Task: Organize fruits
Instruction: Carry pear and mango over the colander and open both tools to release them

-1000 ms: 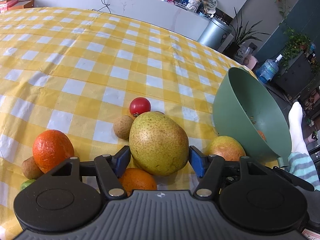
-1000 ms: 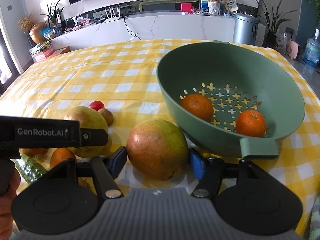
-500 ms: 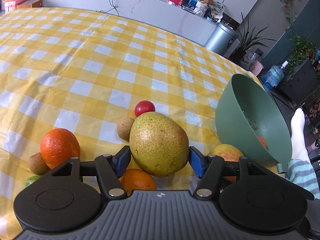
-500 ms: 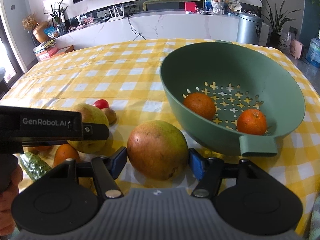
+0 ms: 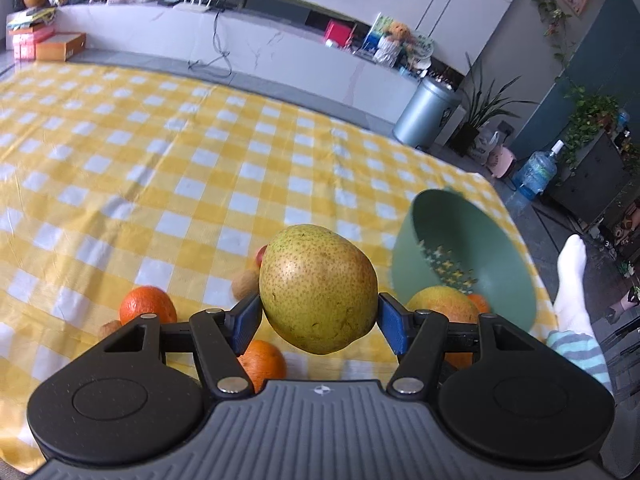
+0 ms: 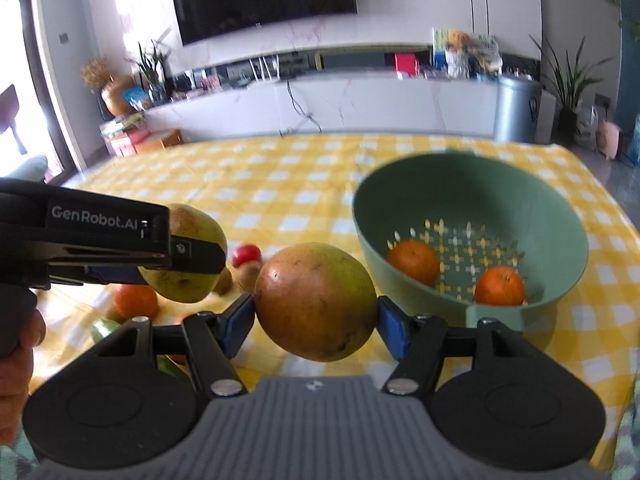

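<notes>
With the left gripper (image 5: 318, 316) clamped on the green pear (image 5: 318, 289) and the right gripper (image 6: 314, 320) on the reddish pear (image 6: 315, 301), both clear of the table (image 6: 280, 184), lower 1 at a time into the green colander (image 6: 472, 236) on the right, avoiding its 2 oranges (image 6: 413, 261).

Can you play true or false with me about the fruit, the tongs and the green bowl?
1. The left tongs hold a green pear. True.
2. The green bowl is empty. False: two oranges lie in it.
3. The right tongs hold a reddish-green pear. True.
4. The tablecloth is blue. False: it has yellow and white checks.
5. A small tomato lies on the cloth. True.
</notes>
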Demonstrator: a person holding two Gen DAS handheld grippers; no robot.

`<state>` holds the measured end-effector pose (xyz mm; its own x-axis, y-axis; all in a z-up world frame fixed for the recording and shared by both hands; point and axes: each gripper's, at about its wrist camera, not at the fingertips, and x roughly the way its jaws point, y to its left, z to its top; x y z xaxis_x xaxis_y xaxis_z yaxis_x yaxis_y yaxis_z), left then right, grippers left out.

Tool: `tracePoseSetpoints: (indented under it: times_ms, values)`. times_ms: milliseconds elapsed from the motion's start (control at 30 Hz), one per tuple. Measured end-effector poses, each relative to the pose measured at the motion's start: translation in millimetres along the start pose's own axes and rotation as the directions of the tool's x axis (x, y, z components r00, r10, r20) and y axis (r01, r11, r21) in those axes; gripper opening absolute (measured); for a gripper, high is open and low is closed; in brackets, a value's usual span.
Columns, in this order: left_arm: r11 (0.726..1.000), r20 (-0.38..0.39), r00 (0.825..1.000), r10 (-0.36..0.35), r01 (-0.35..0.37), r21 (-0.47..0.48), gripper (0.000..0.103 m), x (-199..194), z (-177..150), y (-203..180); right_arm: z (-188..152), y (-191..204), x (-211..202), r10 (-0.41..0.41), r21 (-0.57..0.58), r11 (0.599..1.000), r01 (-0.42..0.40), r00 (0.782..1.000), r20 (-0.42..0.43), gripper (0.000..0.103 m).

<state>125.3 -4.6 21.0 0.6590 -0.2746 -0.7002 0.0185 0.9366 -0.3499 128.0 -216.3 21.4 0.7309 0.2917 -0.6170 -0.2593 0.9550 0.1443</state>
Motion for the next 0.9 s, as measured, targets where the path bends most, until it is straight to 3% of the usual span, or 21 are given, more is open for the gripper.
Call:
tracePoseSetpoints:
  times_ms: [233, 533, 667, 900]
  values:
    - [0.998, 0.039, 0.998, -0.042, 0.04, 0.057, 0.071, -19, 12, -33, 12, -4, -32, -0.039, -0.054, 0.997, 0.046, 0.991, 0.127, 0.063]
    - [0.985, -0.003, 0.996, -0.091, 0.091, 0.149, 0.071, -3, 29, -77, 30, -40, -45, -0.122, -0.081, 0.987, 0.139, 0.975, 0.185, 0.063]
    - [0.971, -0.059, 0.992, -0.107, 0.117, 0.207, 0.071, 17, 34, -95, 42, -59, -36, -0.146, -0.11, 0.98, 0.164, 0.976, 0.159, 0.063]
    - [0.936, -0.169, 0.982, -0.082, 0.134, 0.325, 0.071, 55, 39, -121, 56, -87, -1, -0.138, -0.156, 0.978, 0.14, 0.99, 0.021, 0.063]
